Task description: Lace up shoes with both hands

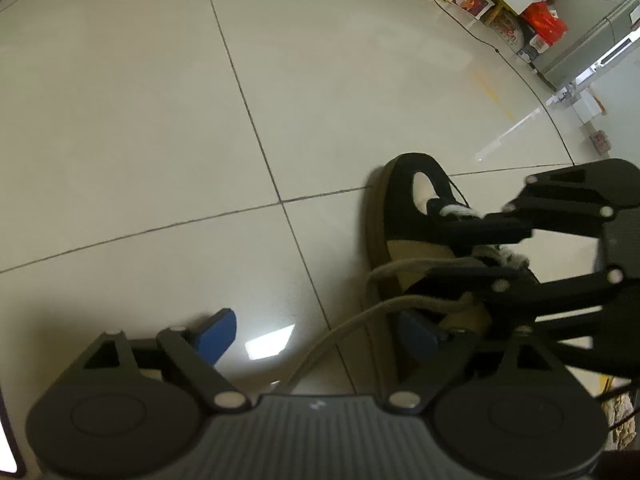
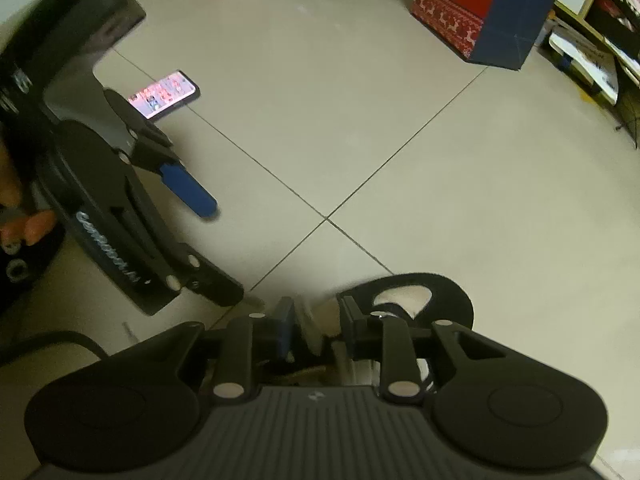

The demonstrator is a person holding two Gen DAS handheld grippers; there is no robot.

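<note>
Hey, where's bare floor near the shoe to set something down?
Bare tiles lie beyond the shoe, toward the Christmas bag, and between the shoe and the phone. Crowded over the shoe, where both grippers and the lace meet.

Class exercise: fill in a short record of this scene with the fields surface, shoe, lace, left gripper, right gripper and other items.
surface: pale tiled floor with dark grout lines
shoe: black and tan suede shoe, lying on the floor
lace: beige cord lace, loose, trailing from the shoe toward the camera
left gripper: left gripper wide open, nothing pressed between its blue pads
right gripper: right gripper over the shoe, jaws narrowly apart
other items: lit smartphone; red Christmas gift bag
</note>
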